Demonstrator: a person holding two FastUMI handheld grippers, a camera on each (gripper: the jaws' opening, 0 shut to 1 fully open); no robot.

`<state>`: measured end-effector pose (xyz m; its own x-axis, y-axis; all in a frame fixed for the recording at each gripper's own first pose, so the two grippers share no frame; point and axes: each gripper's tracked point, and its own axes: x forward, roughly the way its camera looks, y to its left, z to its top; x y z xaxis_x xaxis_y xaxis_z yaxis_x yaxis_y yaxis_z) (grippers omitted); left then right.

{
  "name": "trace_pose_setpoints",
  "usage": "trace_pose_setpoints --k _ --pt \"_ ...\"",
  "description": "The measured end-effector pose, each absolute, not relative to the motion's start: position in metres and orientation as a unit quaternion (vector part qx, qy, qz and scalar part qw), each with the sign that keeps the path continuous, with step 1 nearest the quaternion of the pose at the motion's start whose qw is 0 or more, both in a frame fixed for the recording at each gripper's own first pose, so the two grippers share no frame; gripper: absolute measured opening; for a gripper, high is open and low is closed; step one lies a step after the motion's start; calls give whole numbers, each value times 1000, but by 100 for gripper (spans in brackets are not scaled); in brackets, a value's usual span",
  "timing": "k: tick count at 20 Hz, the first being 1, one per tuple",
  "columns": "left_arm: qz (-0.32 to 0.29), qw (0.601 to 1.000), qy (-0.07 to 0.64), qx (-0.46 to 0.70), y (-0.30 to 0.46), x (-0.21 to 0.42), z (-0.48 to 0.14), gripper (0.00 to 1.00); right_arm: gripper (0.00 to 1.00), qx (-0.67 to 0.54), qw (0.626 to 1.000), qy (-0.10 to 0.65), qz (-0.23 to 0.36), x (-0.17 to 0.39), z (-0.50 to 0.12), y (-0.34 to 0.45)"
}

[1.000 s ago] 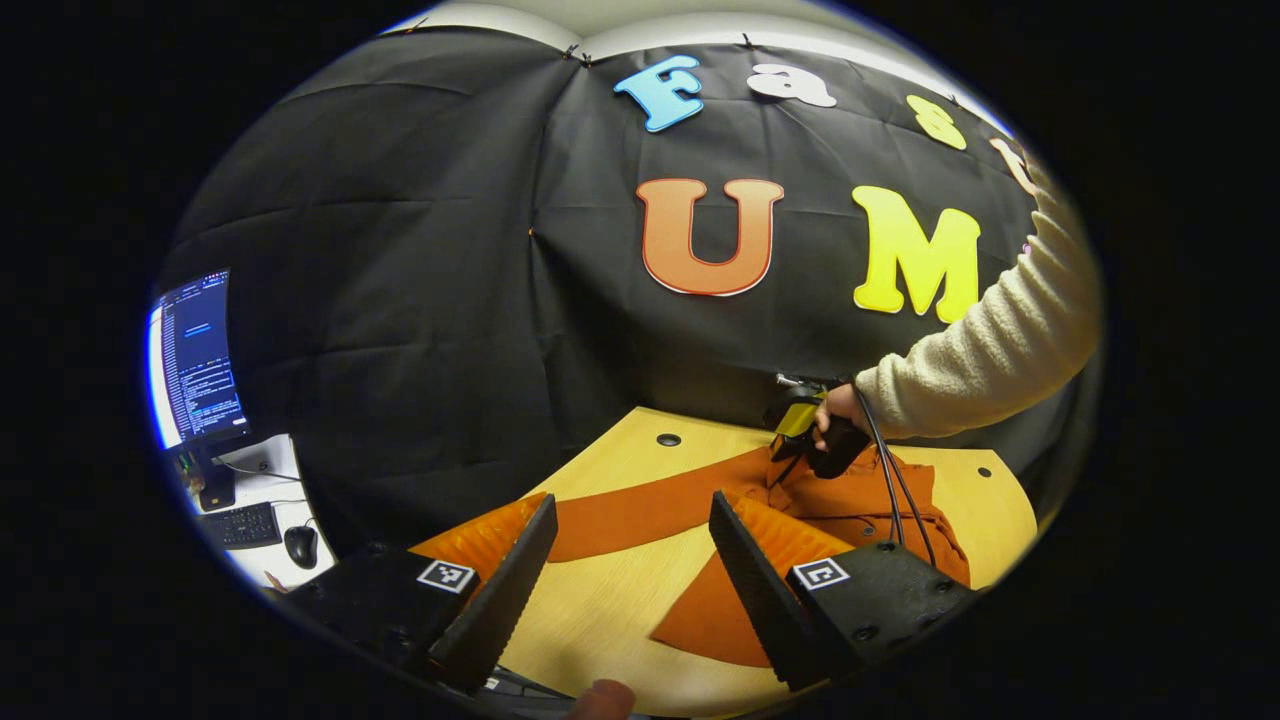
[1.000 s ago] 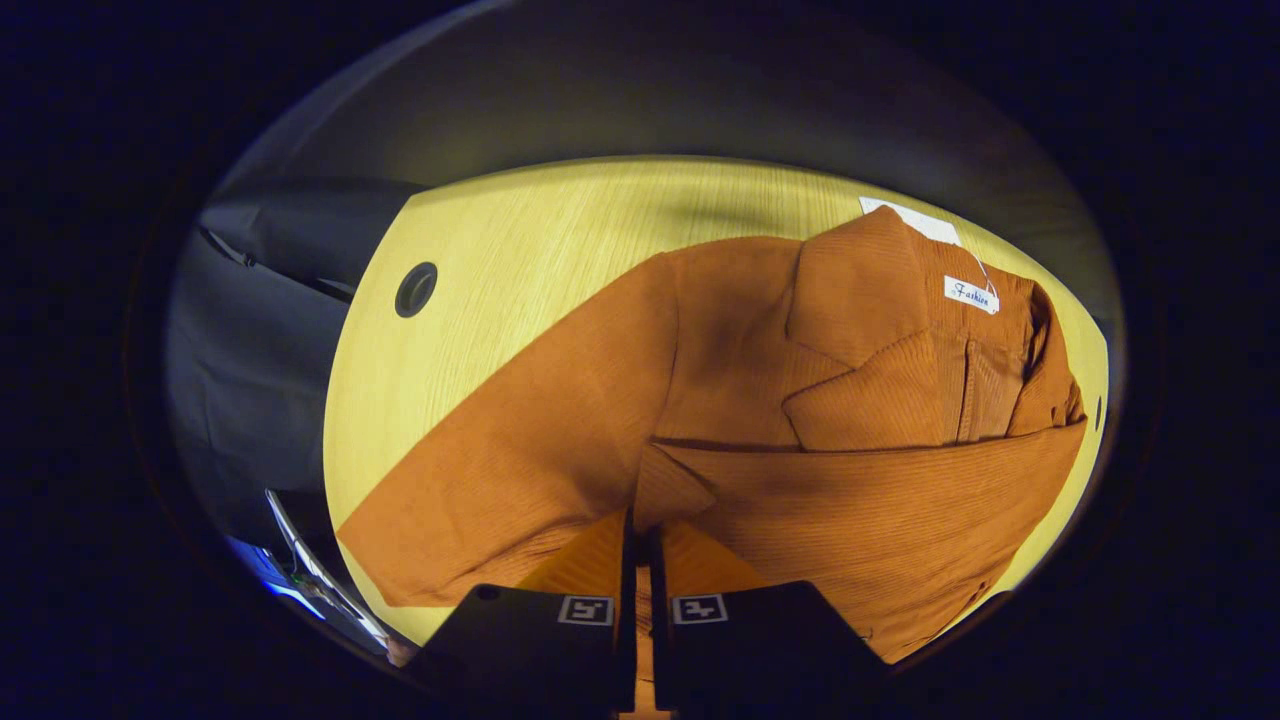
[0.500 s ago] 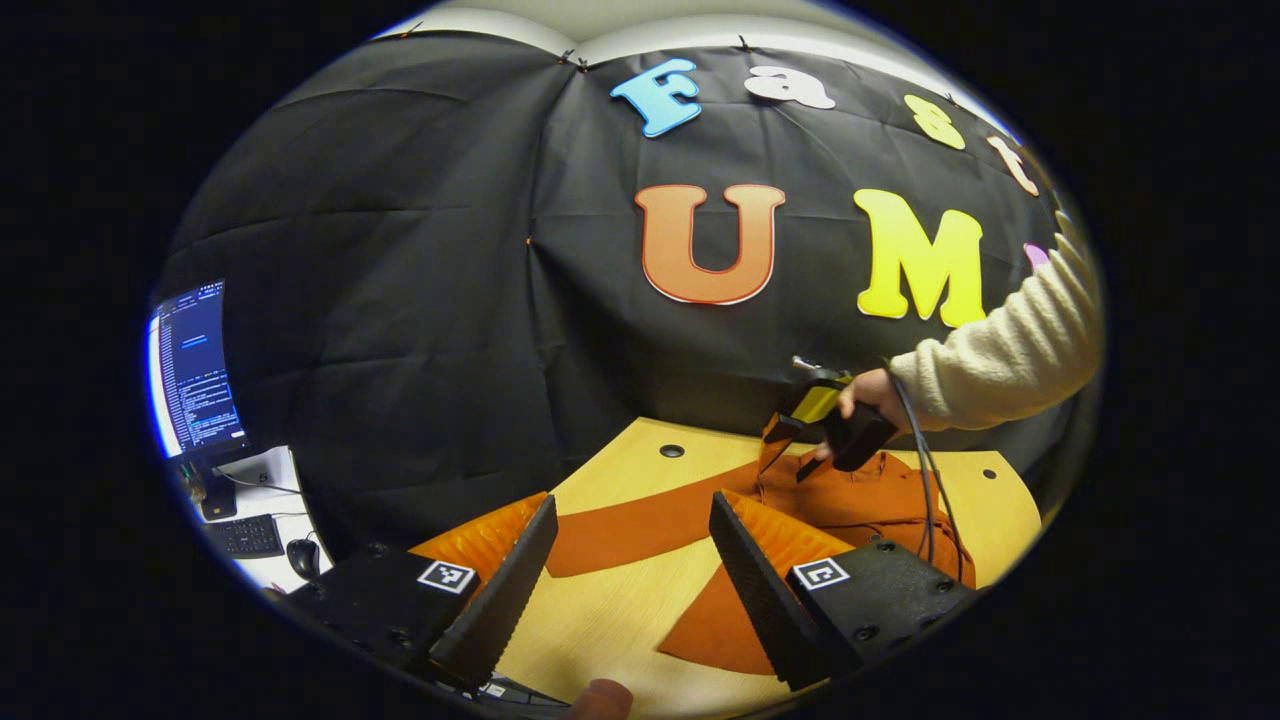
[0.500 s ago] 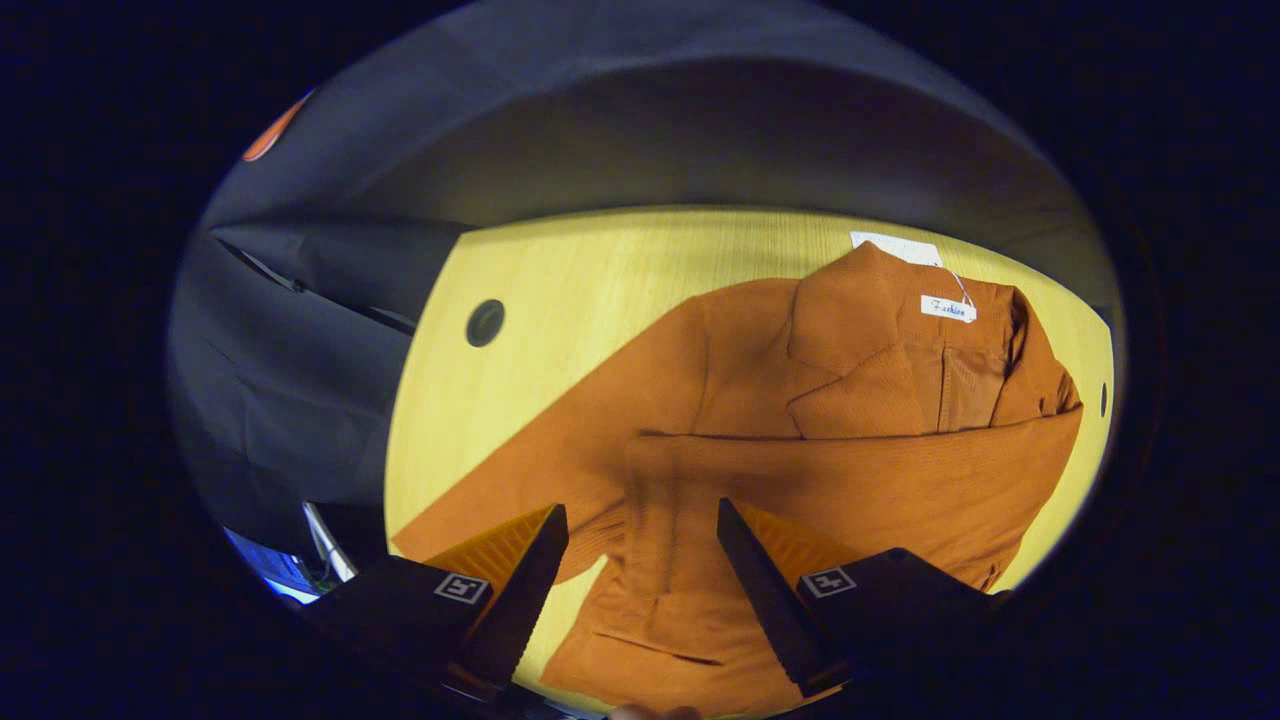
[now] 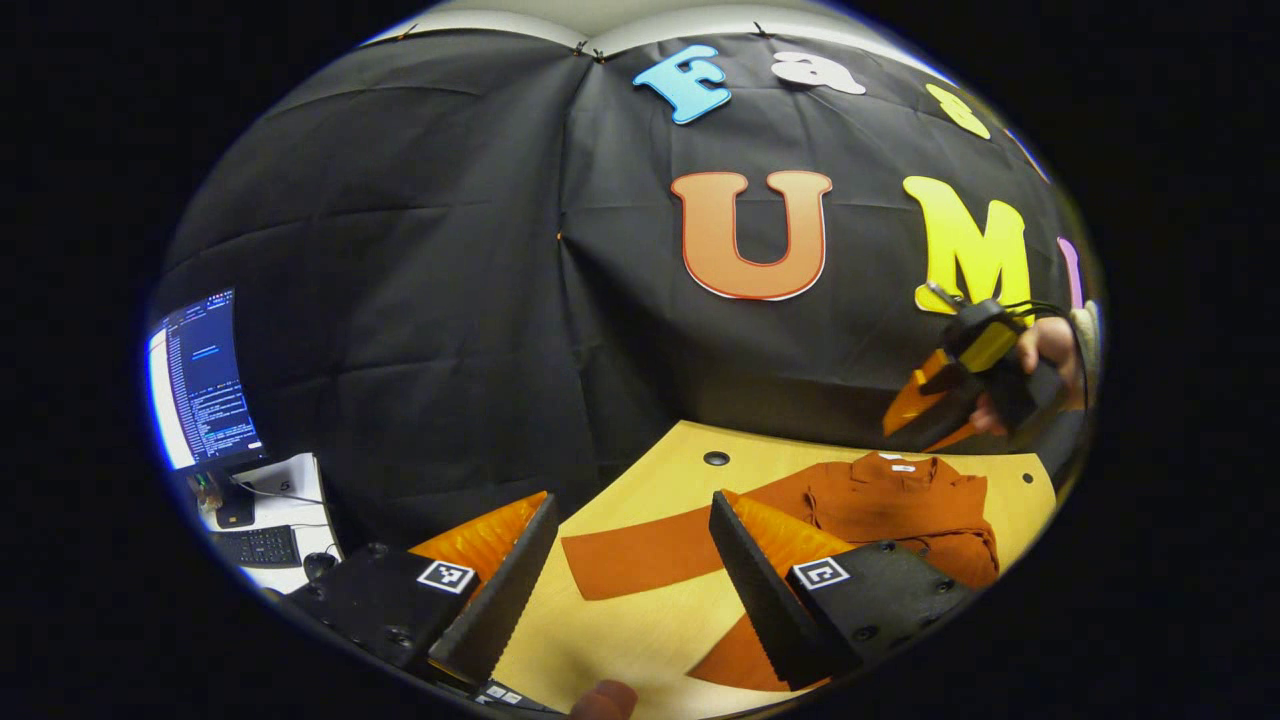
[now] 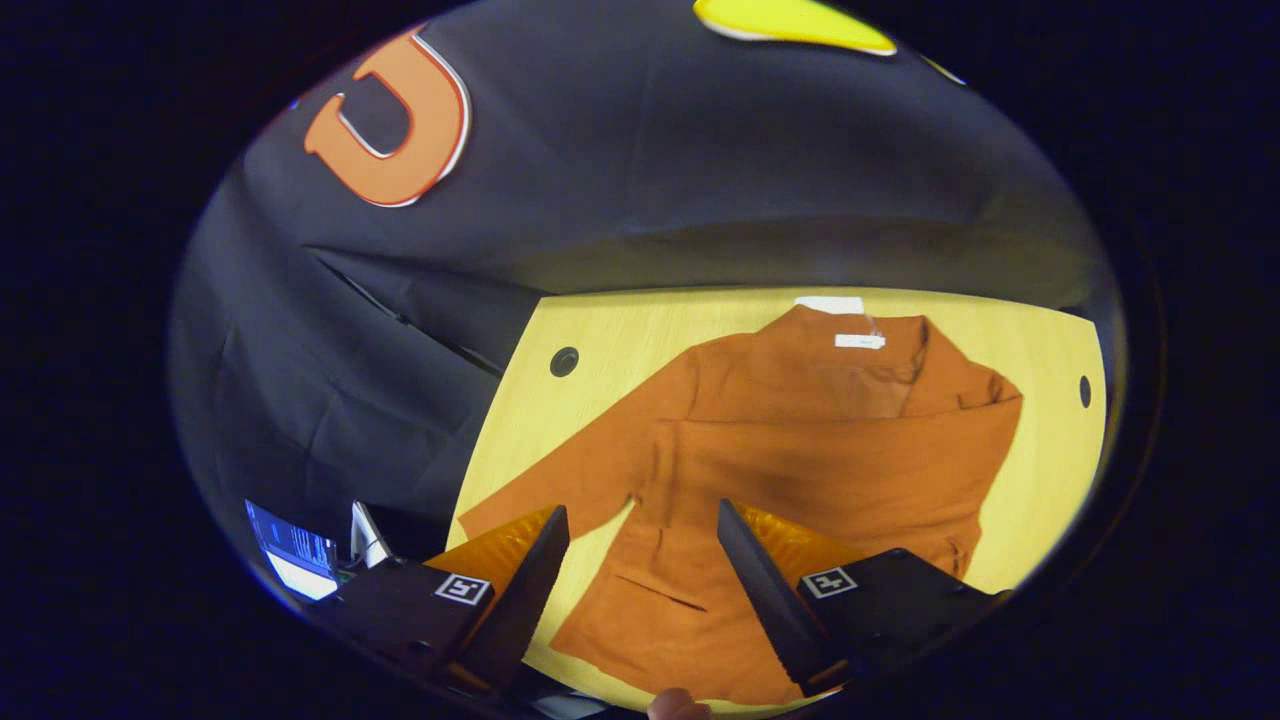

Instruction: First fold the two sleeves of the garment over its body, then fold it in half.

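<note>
The orange garment (image 6: 800,440) lies flat on the wooden table (image 6: 620,335), collar toward the booth wall. One sleeve (image 6: 860,440) lies folded across its body. The other sleeve (image 6: 560,490) stretches out sideways over the table. My right gripper (image 6: 641,510) is open with nothing between its fingers and hovers well above the garment. In the left gripper view a hand holds it in the air (image 5: 925,410) in front of the wall. My left gripper (image 5: 632,503) is open and empty above the outstretched sleeve (image 5: 640,555), with the garment's body (image 5: 900,505) farther right.
The table has round cable holes (image 6: 564,361) (image 6: 1085,390) near its back corners. The black booth wall (image 5: 450,300) stands right behind the table. A monitor (image 5: 200,380), keyboard (image 5: 260,545) and mouse sit on a side desk at the left.
My right gripper has gone from shut on the sleeve to open, leaving it across the body, and has risen high above the table. The left gripper stays open.
</note>
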<state>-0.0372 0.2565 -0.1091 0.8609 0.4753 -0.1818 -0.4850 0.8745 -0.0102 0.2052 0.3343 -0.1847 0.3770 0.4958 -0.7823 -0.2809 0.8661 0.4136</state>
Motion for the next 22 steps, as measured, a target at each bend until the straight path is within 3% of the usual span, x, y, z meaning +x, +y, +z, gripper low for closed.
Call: trace_pose_setpoints --k 13,16,19,21,22 --pt "291 935 180 -90 318 16 -198 100 96 89 869 468 137 59 -214 155" --pt "296 931 199 -79 331 21 -215 100 92 77 885 444 122 32 -203 134" --pt "303 924 221 -77 336 27 -230 100 97 67 898 417 123 12 -182 130" --pt "306 919 235 -77 342 31 -242 100 92 55 914 382 121 11 -164 123" --pt "310 915 247 -73 346 32 -250 100 97 53 922 364 119 14 -154 118"
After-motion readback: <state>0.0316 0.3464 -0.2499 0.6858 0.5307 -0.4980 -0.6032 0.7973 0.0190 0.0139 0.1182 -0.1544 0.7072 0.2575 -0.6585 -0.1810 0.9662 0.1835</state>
